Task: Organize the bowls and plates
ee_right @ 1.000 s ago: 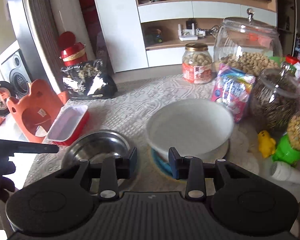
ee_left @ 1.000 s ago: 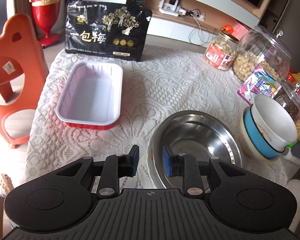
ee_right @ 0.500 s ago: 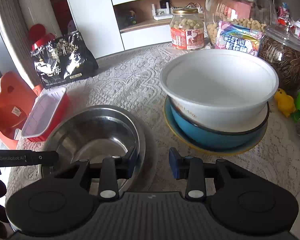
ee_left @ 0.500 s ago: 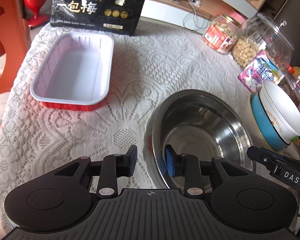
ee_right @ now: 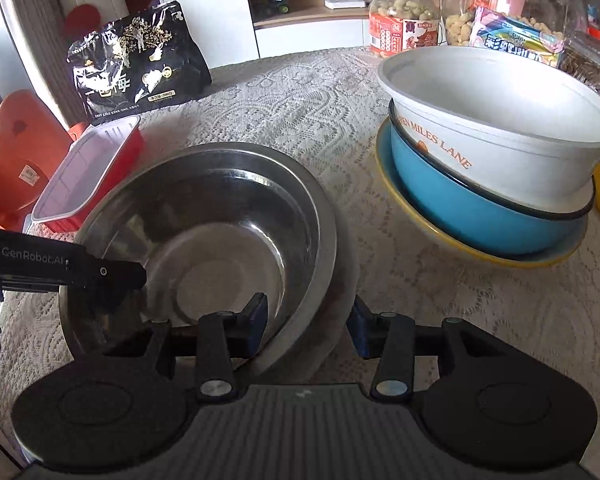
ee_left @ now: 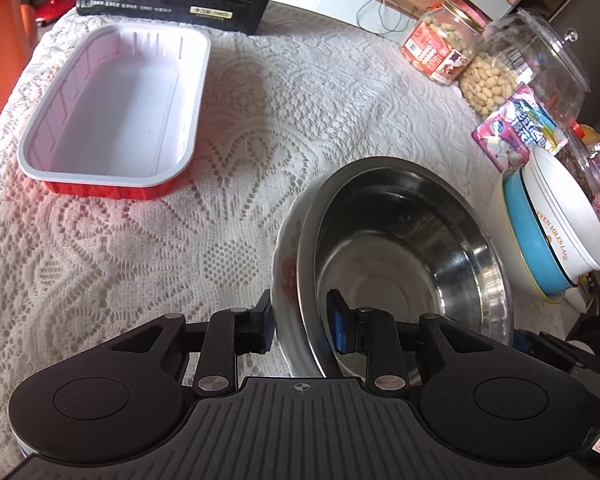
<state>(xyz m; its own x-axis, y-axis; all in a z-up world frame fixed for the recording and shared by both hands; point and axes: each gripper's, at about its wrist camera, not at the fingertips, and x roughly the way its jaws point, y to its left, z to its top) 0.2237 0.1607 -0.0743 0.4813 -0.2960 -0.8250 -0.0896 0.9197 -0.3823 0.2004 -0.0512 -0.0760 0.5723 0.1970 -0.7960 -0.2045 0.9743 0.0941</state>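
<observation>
Steel bowl point(ee_left: 404, 256) and plate point(ee_left: 286, 264) rims sit between our open left gripper point(ee_left: 300, 326) and right gripper point(ee_right: 306, 326) fingers, ready for lifting together.

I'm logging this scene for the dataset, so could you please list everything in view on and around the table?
Steel bowl: 1, silver, near edge, on a patterned plate.
White bowl: 1, lettered, atop the right-hand stack.
Blue bowl: 1, under the white bowl.
Yellow-rimmed plate: 1, base of that stack.
Tray: 1, white inside, red outside, far left.
Snack bag: 1, black, behind the tray.
Nut jar: 1, red label, far side.
Large jar: 1, clear, far right.
Candy packet: 1, pink, against that jar.
Lace cloth: 1, white.
Left gripper: open, straddling the bowl and plate rims.
Right gripper: open, likewise.
</observation>
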